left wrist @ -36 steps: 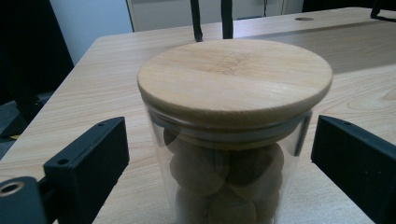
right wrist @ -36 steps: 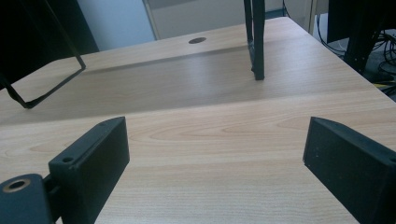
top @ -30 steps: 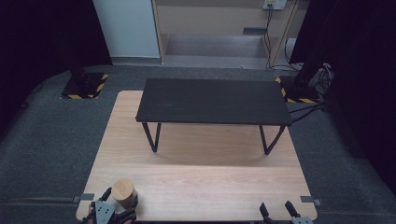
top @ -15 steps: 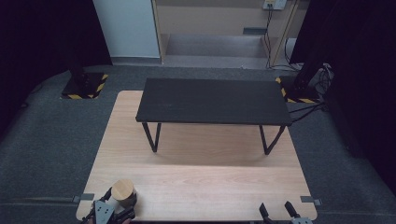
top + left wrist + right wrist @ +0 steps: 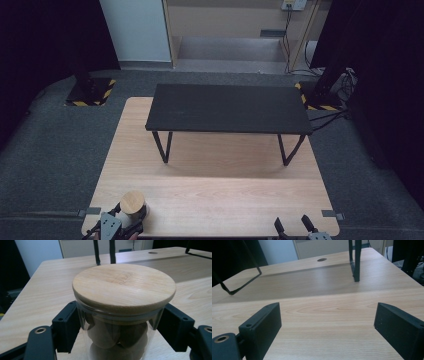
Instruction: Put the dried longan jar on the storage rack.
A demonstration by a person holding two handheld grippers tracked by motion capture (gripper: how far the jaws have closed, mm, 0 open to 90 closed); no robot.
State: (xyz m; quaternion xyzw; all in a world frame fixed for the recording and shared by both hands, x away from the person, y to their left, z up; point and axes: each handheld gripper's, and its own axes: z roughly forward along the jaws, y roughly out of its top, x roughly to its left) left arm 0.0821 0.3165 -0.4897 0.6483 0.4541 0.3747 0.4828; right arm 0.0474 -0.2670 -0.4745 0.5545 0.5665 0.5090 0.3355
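A glass jar [image 5: 132, 205] with a round wooden lid [image 5: 123, 285] stands upright near the front left corner of the wooden table [image 5: 225, 190]. Brown round pieces show through its glass. My left gripper [image 5: 131, 214] reaches it from the front edge. Its jaws have just been closing, and now the black pads [image 5: 66, 327] press on both sides of the glass below the lid, so the left gripper [image 5: 122, 332] is shut on the jar. At the front right edge my right gripper [image 5: 292, 224] stands open, its jaws [image 5: 327, 325] wide apart over bare wood with nothing between them.
A low black bench [image 5: 227, 107] on thin black legs [image 5: 162, 146] stands across the far half of the table. A round hole [image 5: 322, 259] is in the tabletop beyond it. Grey carpet surrounds the table, with cables [image 5: 330, 117] at the back right.
The left gripper's jaws have drawn in against the jar's sides. The jar and the right gripper have kept their places.
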